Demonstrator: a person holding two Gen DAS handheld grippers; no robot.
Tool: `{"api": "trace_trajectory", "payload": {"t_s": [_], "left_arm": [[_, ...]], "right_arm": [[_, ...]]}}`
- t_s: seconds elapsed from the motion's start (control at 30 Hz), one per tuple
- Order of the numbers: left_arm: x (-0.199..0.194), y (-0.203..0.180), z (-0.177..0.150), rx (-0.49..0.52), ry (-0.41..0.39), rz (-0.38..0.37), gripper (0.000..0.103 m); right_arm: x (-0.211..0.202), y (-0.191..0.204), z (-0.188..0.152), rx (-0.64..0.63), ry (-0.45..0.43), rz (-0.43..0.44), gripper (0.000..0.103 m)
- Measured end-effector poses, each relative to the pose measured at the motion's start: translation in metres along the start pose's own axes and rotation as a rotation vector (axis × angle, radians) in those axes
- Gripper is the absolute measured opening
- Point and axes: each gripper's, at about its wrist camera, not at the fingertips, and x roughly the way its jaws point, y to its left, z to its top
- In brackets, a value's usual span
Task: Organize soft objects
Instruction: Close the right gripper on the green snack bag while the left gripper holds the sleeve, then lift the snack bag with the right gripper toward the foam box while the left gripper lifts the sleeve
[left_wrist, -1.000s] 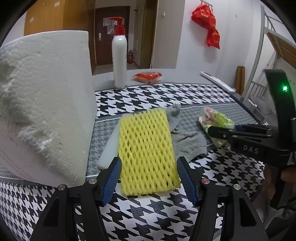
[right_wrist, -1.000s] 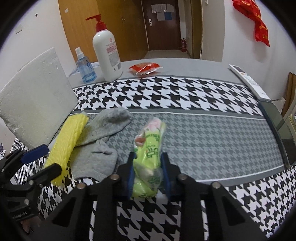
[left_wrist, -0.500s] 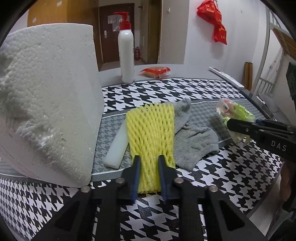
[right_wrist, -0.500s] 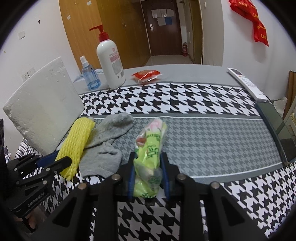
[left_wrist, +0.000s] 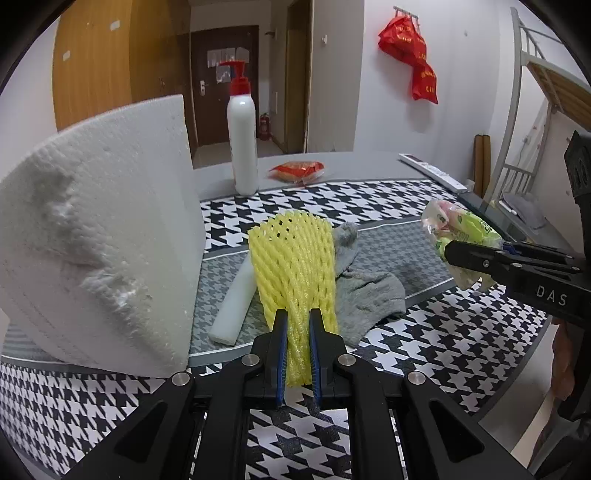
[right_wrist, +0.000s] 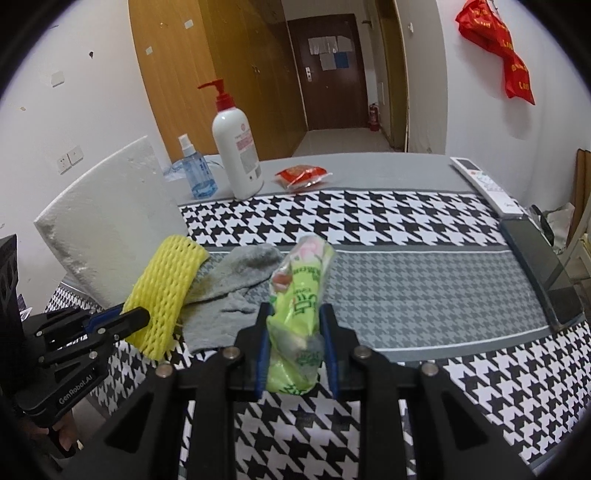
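My left gripper (left_wrist: 296, 328) is shut on the near end of a yellow foam net sleeve (left_wrist: 293, 266) and holds it lifted and tilted up above the table; it also shows in the right wrist view (right_wrist: 164, 291). My right gripper (right_wrist: 296, 332) is shut on a green plastic tissue pack (right_wrist: 301, 306), raised off the table; the pack shows at the right of the left wrist view (left_wrist: 458, 236). A grey sock (left_wrist: 364, 291) lies crumpled on the houndstooth cloth between them, also in the right wrist view (right_wrist: 231, 284).
A large white foam block (left_wrist: 99, 243) stands at the left. A white foam stick (left_wrist: 234, 310) lies beside it. A pump bottle (right_wrist: 236, 155), blue spray bottle (right_wrist: 195, 173), red packet (right_wrist: 301, 175), remote (right_wrist: 485, 184) and a dark phone (right_wrist: 541, 273) sit farther back and right.
My left gripper closed on the yellow net sleeve and lifted its near end off the table. My right gripper rose with the green pack in it.
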Motion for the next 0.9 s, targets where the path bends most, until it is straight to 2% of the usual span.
{"api": "trace_trajectory", "payload": {"t_s": [0.9], "left_arm": [[-0.071,0.007,-0.007,0.007,-0.156,-0.014,0.012]], "right_arm": [[-0.052,0.049,-0.006,-0.046,-0.114,0.001,0.029]]}}
